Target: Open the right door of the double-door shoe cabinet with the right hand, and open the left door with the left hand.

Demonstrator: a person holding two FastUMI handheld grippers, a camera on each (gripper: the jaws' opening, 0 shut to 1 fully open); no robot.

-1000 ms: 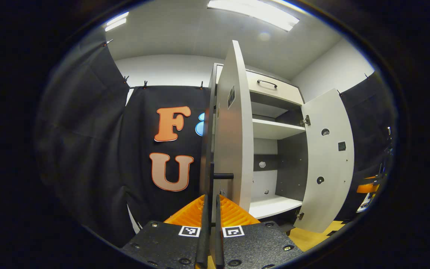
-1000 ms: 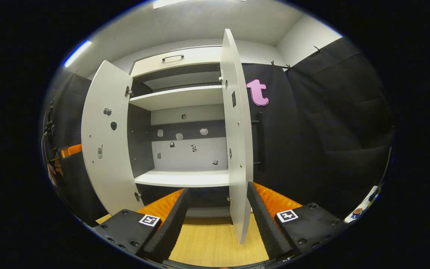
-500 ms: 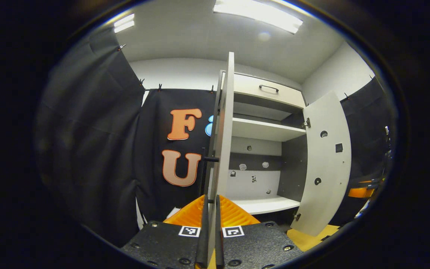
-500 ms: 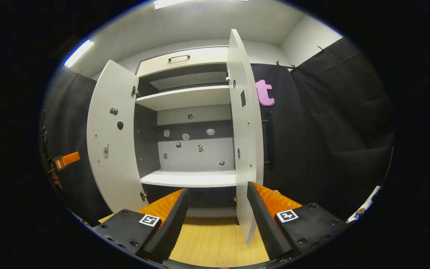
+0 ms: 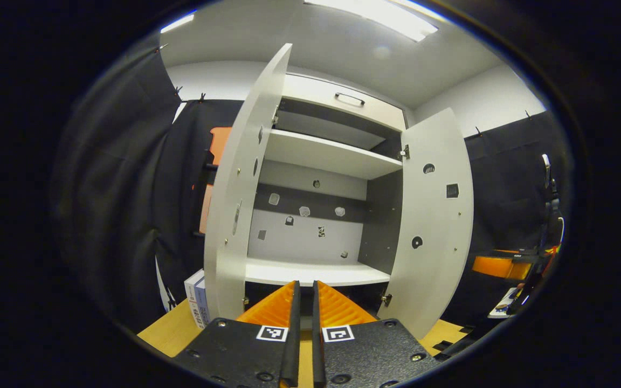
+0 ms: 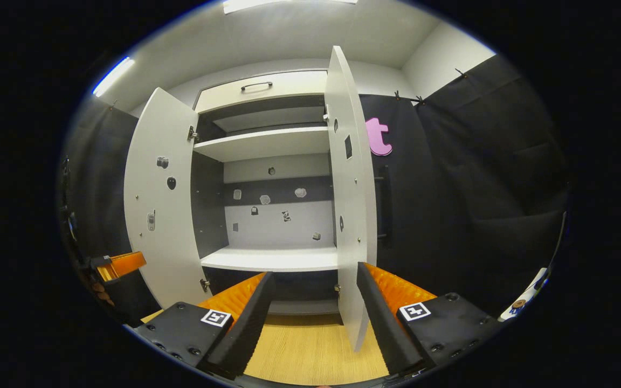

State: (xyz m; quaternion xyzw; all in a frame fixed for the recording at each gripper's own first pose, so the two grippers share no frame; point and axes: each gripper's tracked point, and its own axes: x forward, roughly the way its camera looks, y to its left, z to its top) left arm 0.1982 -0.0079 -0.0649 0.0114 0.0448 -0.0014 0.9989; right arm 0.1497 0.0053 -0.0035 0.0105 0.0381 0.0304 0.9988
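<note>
Nearest, the left gripper [image 5: 305,328] has its fingers pressed together on nothing, while the right gripper [image 6: 313,318] has them spread, empty; beyond, at twelve o'clock, the tall white double-door shoe cabinet [image 6: 273,161] has both doors swung wide, so the opening looks done
</note>
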